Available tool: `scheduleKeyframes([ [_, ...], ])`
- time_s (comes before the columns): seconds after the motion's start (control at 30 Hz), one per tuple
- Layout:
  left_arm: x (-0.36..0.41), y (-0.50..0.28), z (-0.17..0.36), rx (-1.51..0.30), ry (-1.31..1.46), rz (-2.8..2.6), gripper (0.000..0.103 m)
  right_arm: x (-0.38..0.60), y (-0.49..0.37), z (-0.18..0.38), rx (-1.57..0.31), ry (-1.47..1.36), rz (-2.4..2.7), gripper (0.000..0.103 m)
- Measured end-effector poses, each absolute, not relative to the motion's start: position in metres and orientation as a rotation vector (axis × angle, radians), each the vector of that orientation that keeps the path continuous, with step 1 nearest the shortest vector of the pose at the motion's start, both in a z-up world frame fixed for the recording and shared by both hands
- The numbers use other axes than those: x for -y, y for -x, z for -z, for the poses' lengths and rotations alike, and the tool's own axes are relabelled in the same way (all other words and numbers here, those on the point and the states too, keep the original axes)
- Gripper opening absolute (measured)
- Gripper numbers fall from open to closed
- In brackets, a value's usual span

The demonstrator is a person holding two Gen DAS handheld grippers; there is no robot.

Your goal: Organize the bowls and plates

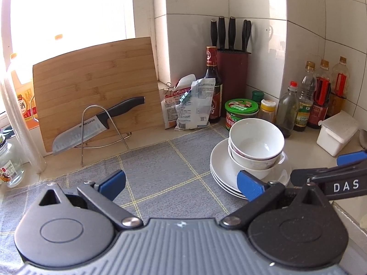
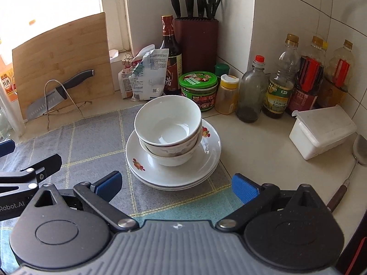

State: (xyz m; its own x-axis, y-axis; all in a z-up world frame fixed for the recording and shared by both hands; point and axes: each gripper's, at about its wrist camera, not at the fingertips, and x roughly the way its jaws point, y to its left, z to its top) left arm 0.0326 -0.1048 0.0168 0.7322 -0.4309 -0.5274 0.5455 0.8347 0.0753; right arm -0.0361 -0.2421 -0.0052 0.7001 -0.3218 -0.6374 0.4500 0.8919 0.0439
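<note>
My left tongs (image 1: pixel 181 183) hang spread wide over the grey checked cloth (image 1: pixel 160 167), with nothing between the blue pads. My right tongs (image 2: pixel 176 186) are just as far apart, empty, facing the stack of dishes from close by.

The cloth covers the near part of the surface (image 2: pixel 263 142) and runs toward the back wall. At the back left edge a bamboo cutting board (image 1: pixel 96 84) leans upright against the window frame, and a wire rack (image 1: pixel 101 135) in front of it carries a kitchen knife (image 1: pixel 96 126), blade down and to the left. In the back corner stands a dark red knife block (image 2: pixel 197 43) with knives and scissors in it, a tall dark sauce bottle (image 2: pixel 170 52) just beside it, and clipped food packets (image 2: pixel 146 75) in front of that bottle.

The stack of plates (image 2: pixel 174 171) sits at the right edge of the cloth, white with small red flower prints. Nested bowls (image 2: pixel 168 133) rest on the top plate, the upper one plain white and empty.

Along the right wall stands a row of oil and condiment bottles (image 2: pixel 279 84), with a green-lidded jar (image 2: pixel 198 89) behind the bowls. A white lidded box (image 2: pixel 321 130) lies near the right edge, a metal spoon (image 2: pixel 360 149) just beside it.
</note>
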Motion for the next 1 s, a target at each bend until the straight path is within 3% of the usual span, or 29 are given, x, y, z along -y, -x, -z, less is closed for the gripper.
scheduleKeyframes([
  [1.0,0.1042,-0.0335,-0.0194,-0.534,-0.24,0.529,0.102,0.2423,0.0386,0.0047,-0.673,-0.198,0.426,0.103],
])
